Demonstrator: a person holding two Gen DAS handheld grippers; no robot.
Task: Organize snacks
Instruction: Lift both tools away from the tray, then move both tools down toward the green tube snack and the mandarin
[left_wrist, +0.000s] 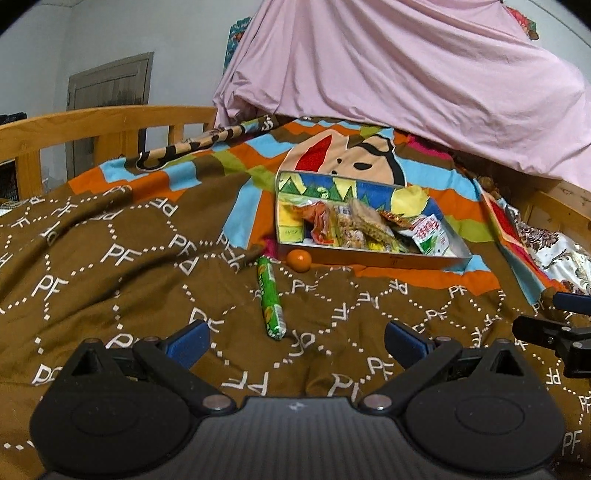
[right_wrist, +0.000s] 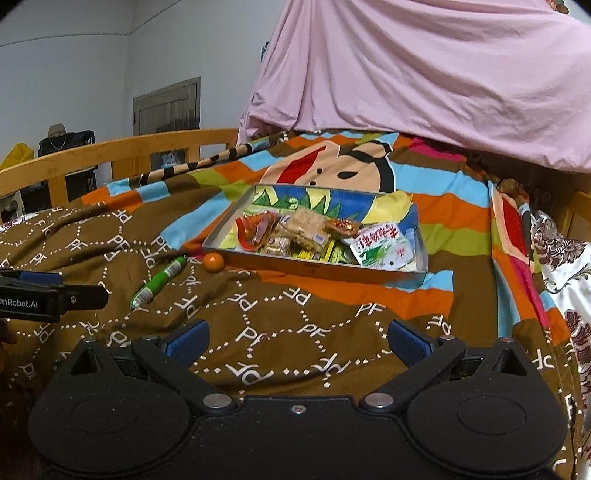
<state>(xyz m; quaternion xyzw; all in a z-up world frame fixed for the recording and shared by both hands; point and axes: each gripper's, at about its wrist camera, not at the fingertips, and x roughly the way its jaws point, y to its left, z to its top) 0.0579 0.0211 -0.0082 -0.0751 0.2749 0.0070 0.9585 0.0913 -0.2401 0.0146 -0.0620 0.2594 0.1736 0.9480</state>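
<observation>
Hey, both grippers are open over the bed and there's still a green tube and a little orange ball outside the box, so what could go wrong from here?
1. The orange ball rests on soft, wrinkled blanket beside the snack box; a nudge from the left gripper could roll it away.
2. The box is already heaped with packets, so adding the green tube may push some over the low rim.
3. The right gripper is close to the left one; both reaching at once might collide.
</observation>
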